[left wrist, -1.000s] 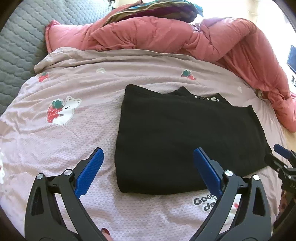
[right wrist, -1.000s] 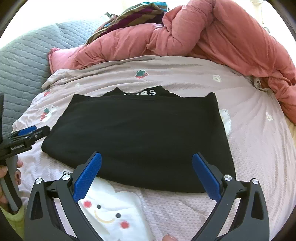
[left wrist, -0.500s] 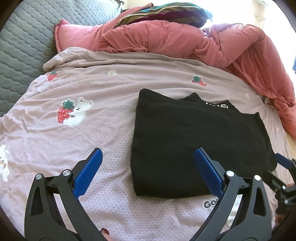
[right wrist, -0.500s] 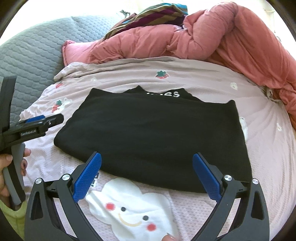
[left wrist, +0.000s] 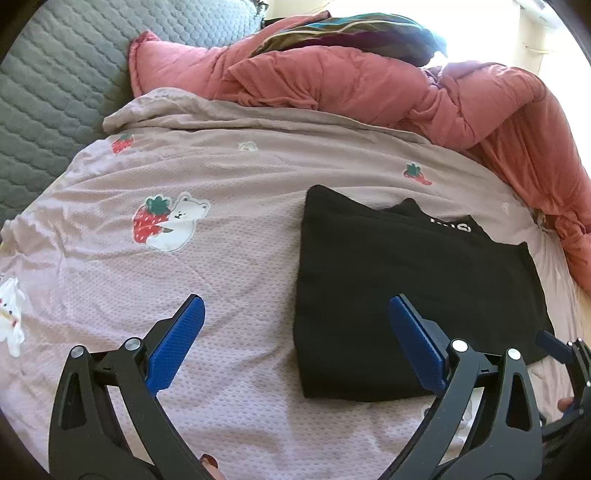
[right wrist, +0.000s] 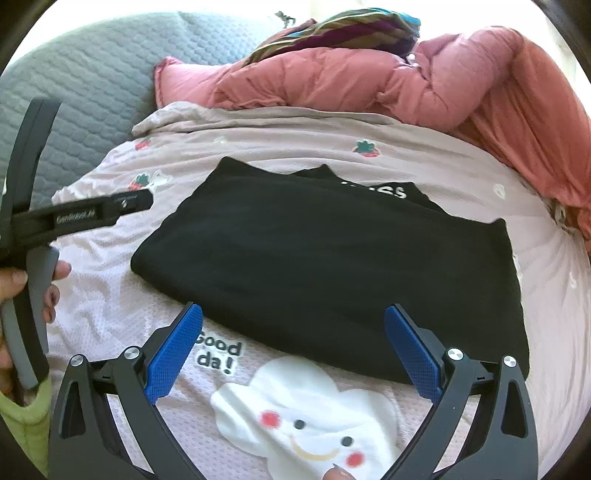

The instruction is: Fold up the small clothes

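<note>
A black garment lies folded flat on the pink bedsheet, white lettering showing at its far edge; it also shows in the right wrist view. My left gripper is open and empty, hovering over the sheet at the garment's left edge. My right gripper is open and empty, just in front of the garment's near edge. The left gripper also shows in the right wrist view, and the right gripper's tip shows in the left wrist view.
A rumpled red duvet and a striped cloth lie along the far side. A grey quilted headboard stands at the left. The sheet has printed strawberry-bear and cloud pictures.
Both grippers have drawn back and to the left from the garment, so it sits further right and farther off. Both stay open. The garment has not moved.
</note>
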Action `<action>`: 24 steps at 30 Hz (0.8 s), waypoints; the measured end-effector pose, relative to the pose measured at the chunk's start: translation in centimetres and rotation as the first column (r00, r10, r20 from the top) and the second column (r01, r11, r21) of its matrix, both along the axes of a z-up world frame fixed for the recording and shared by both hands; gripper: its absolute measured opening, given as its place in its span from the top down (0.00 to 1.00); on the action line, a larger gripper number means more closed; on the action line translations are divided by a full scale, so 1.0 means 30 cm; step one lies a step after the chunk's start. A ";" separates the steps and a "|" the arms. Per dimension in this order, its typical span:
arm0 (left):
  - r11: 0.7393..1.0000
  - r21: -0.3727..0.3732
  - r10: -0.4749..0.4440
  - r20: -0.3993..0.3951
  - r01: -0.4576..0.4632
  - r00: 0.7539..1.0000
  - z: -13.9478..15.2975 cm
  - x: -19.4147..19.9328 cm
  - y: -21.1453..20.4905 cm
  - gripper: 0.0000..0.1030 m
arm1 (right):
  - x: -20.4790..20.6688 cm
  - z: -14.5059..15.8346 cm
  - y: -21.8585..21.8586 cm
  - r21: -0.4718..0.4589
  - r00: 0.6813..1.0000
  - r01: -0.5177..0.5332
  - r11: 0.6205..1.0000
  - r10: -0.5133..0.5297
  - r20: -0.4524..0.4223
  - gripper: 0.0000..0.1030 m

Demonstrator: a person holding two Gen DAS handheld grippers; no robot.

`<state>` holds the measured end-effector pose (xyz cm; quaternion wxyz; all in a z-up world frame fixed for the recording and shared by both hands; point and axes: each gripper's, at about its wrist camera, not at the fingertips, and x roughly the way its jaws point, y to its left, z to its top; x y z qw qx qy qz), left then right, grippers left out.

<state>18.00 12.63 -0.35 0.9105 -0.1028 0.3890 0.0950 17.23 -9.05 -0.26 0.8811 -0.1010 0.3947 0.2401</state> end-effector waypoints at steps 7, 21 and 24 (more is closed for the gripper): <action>0.997 -0.035 0.070 0.002 -0.070 0.998 -0.004 -0.008 0.088 0.09 | -0.020 -0.020 0.108 -0.053 0.997 -0.077 0.996 0.078 0.023 0.05; 0.989 -0.049 0.138 -0.014 -0.138 0.990 -0.019 0.014 0.182 0.09 | -0.023 -0.122 0.304 -0.199 0.979 -0.192 0.961 0.202 0.028 0.05; 0.989 -0.040 0.145 -0.019 -0.146 0.989 -0.024 0.022 0.190 0.09 | -0.012 -0.143 0.325 -0.225 0.977 -0.200 0.953 0.212 0.030 0.05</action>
